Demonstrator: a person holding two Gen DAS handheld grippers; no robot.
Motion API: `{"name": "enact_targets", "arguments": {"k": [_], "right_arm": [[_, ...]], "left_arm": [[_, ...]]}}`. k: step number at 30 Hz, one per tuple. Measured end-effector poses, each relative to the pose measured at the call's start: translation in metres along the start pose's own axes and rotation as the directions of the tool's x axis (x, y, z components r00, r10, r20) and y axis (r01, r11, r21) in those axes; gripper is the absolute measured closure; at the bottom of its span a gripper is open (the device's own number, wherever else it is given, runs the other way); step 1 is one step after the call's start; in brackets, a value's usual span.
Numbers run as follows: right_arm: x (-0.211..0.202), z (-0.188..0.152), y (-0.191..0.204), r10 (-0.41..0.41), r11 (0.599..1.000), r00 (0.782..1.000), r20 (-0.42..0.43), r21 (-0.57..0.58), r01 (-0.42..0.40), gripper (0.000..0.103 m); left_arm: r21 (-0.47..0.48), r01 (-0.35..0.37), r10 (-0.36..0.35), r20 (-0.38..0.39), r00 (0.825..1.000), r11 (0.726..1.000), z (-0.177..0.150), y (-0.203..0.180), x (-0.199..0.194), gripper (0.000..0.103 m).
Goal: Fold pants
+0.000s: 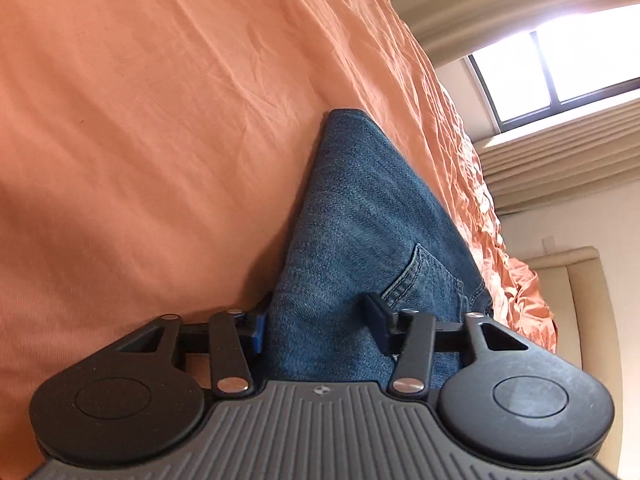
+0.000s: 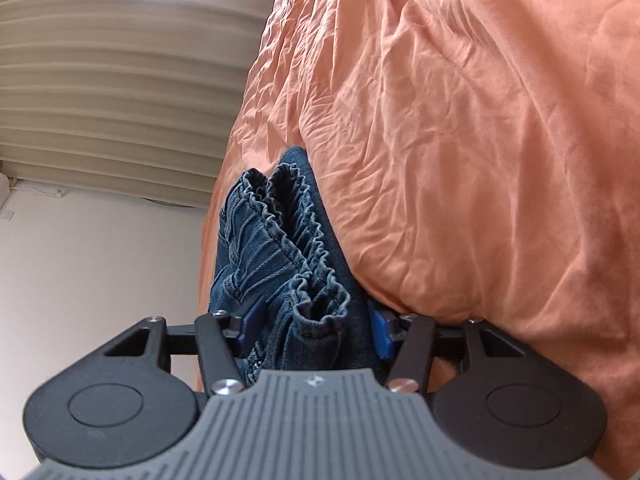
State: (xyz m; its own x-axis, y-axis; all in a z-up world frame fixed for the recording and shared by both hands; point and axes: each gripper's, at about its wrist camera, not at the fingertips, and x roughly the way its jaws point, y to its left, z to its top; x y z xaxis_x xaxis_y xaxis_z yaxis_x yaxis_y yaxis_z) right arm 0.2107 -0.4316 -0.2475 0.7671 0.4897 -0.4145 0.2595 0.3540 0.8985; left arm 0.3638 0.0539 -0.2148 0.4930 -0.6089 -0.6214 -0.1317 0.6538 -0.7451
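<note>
Blue denim pants (image 1: 360,208) lie folded on an orange bedsheet (image 1: 160,120), near the bed's edge. A stitched pocket shows close to my left gripper (image 1: 316,312), whose fingers (image 1: 374,314) press into a thick fold of the denim that fills the gap between them. In the right wrist view the gathered elastic waistband of the pants (image 2: 280,232) runs away from my right gripper (image 2: 316,320). Its blue pads (image 2: 380,334) close on the bunched waistband from both sides. The rest of the pants is hidden behind the gripper bodies.
The orange bedsheet (image 2: 480,140) is wrinkled and drops off at the bed's edge beside the pants. Beyond the edge are cream pleated curtains (image 2: 100,80), a bright window (image 1: 560,64), a pale wall and a beige padded headboard (image 1: 580,300).
</note>
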Motion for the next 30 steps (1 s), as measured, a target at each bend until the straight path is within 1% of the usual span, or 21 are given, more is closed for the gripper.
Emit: {"name": "enact_targets", "arguments": {"k": [1,3,4,6,9,11,13,19,21,25,28,30], "right_arm": [[0.0,-0.001,0.002,-0.01,1.0,1.0,0.001,-0.018,0.01,0.063],[0.0,-0.002,0.006,-0.021,0.999,1.0,0.007,-0.046,0.022,0.069],[0.0,-0.003,0.007,-0.02,0.999,1.0,0.009,-0.048,0.02,0.073],[-0.002,-0.003,0.01,-0.013,0.999,1.0,0.012,-0.042,0.013,0.078],[-0.002,-0.005,0.017,-0.027,0.998,0.999,0.019,-0.058,0.028,0.08],[-0.003,-0.005,0.024,-0.042,0.996,0.999,0.018,-0.081,0.044,0.081],[-0.006,-0.003,0.038,-0.062,0.991,0.998,0.011,-0.115,0.063,0.082],[-0.018,-0.009,0.098,-0.105,0.965,0.994,-0.012,-0.242,0.099,0.083],[-0.023,-0.016,0.115,-0.118,0.956,0.993,-0.021,-0.273,0.108,0.083],[-0.024,-0.033,0.139,-0.12,0.954,0.992,-0.034,-0.282,0.105,0.083],[-0.021,-0.052,0.159,-0.112,0.946,0.993,-0.045,-0.312,0.093,0.083],[-0.012,-0.063,0.177,-0.105,0.938,0.993,-0.058,-0.336,0.079,0.083]], "left_arm": [[0.015,-0.006,0.006,-0.001,1.0,1.0,0.001,-0.002,-0.001,0.056],[0.067,-0.039,0.039,0.005,0.999,0.997,-0.001,-0.012,-0.001,0.071],[0.1,-0.066,0.065,0.012,0.998,0.993,-0.002,-0.017,-0.002,0.076],[0.165,-0.112,0.109,0.029,0.994,0.98,-0.006,-0.031,-0.003,0.087],[0.233,-0.159,0.151,0.052,0.987,0.959,-0.01,-0.048,-0.007,0.094],[0.269,-0.183,0.174,0.059,0.983,0.946,-0.01,-0.058,-0.01,0.095],[0.291,-0.192,0.183,0.059,0.981,0.937,-0.01,-0.066,-0.013,0.095],[0.328,-0.172,0.168,0.04,0.985,0.929,-0.007,-0.077,-0.033,0.096],[0.341,-0.164,0.165,0.025,0.986,0.926,-0.006,-0.078,-0.043,0.096],[0.351,-0.138,0.145,0.004,0.989,0.926,-0.001,-0.074,-0.066,0.096],[0.355,-0.122,0.135,-0.012,0.991,0.927,0.009,-0.072,-0.085,0.096],[0.371,-0.119,0.132,-0.009,0.991,0.921,0.018,-0.072,-0.1,0.096]]}}
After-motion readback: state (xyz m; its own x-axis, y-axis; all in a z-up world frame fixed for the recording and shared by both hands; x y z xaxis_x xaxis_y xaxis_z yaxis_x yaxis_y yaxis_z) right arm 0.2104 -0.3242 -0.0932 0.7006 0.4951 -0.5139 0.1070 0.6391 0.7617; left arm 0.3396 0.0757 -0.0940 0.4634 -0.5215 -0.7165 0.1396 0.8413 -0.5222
